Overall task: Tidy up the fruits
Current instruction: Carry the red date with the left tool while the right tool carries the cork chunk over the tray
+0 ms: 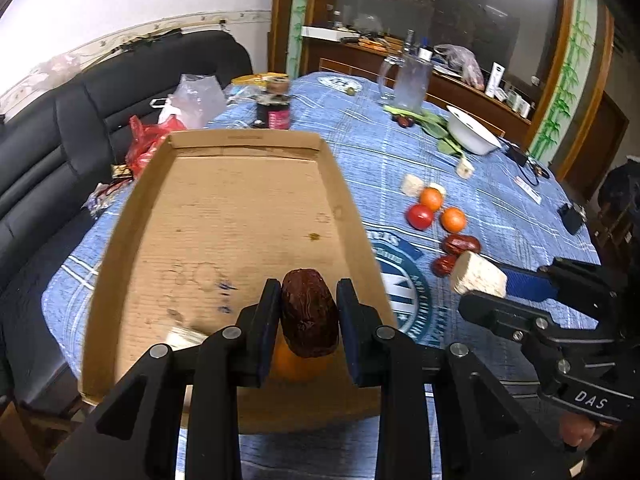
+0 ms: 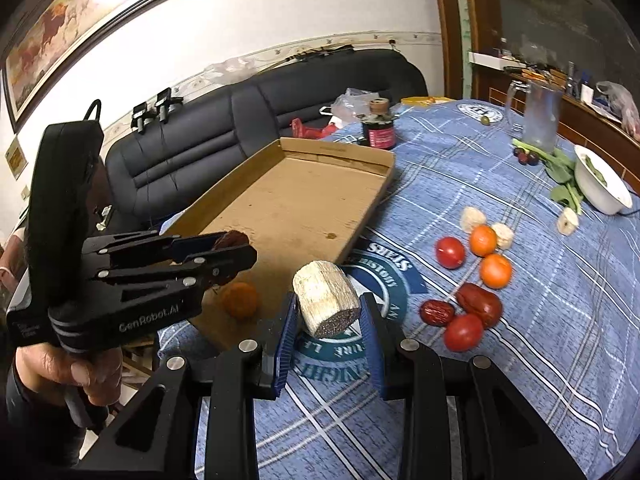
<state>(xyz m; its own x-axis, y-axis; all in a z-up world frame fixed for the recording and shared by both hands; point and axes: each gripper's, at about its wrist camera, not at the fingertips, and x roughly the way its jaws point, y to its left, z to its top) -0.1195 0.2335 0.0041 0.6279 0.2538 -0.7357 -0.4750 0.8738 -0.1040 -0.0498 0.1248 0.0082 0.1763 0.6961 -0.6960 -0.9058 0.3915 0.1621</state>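
Left gripper (image 1: 309,312): my jaws clamped on a dried red date (image 1: 309,312), held over the near end of the cardboard tray (image 1: 248,208).
Right gripper (image 2: 329,312): clamped on a pale cut chunk (image 2: 326,298), over the tablecloth (image 2: 500,380) just beside the tray.
Already in tray: one orange (image 2: 239,299) under my left jaws.
Loose fruit: tomatoes, oranges and dates lie well apart on the cloth.
Risk: the wrinkled date could slip, or land on the orange and roll.
Risk: my grippers are close; they could collide at the tray.

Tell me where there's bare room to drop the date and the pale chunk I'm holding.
Most of the cardboard tray floor is bare from its far wall down to the orange at the near end. Crowded: the cloth right of the tray, where tomatoes, oranges and dates cluster.
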